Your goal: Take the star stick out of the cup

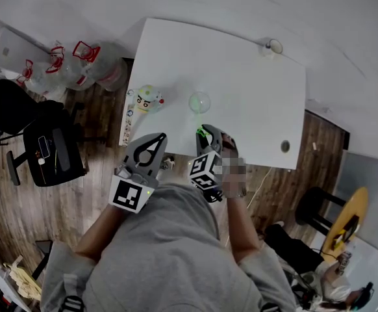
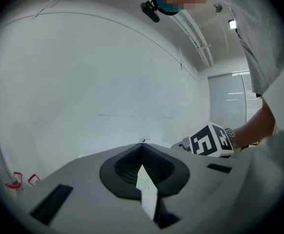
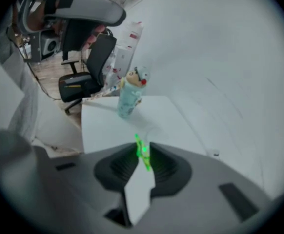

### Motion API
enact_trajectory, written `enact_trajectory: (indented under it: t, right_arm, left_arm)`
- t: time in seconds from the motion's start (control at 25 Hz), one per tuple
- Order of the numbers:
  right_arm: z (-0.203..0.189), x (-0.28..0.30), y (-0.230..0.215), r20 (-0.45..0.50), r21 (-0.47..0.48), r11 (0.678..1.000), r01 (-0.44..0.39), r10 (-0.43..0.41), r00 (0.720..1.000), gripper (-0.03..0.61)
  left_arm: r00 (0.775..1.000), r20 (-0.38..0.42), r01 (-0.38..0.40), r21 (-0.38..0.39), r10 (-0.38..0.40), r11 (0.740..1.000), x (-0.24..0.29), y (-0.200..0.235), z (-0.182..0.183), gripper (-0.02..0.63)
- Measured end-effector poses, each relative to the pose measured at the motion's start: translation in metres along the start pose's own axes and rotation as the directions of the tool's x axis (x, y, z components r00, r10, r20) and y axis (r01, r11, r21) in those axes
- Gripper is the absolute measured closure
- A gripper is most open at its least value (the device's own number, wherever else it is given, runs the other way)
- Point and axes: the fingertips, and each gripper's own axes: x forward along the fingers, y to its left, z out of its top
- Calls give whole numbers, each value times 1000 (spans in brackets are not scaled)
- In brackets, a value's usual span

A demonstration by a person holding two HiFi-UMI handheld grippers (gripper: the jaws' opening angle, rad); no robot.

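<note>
Near cup (image 1: 200,102), star stick (image 3: 137,140) in right hand-held gripper (image 3: 143,152)

1. The table (image 1: 241,77) was plain white.
2. The star stick (image 3: 139,144) was bright green.
3. The cup (image 1: 199,101) was see-through, a little green.
4. The toy bottle (image 3: 131,94) was pale blue-green with a red nose.
5. The left gripper (image 2: 142,145) and right gripper (image 3: 144,153) were grey with black pads.
6. The marker cube (image 1: 129,194) had black and white squares.
7. The chair (image 1: 49,151) was black.

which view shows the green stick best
The right gripper view: the green stick sits pinched in the shut right gripper. The head view shows only a green speck; the left gripper view misses it.
</note>
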Motion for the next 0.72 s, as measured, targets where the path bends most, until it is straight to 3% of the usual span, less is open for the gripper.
enact_trajectory:
  t: [0.24,0.72]
  right_arm:
    - [1,0,-2,10,31,999,22,-23,1000,523]
    - [1,-5,-8,8,117,991,66,-67,998,534]
  left_arm:
    - [1000,-3,9,-3,-9,1000,0,2,-1,581]
    - [999,1,38,-6,-38,999,-2,0,-2,581]
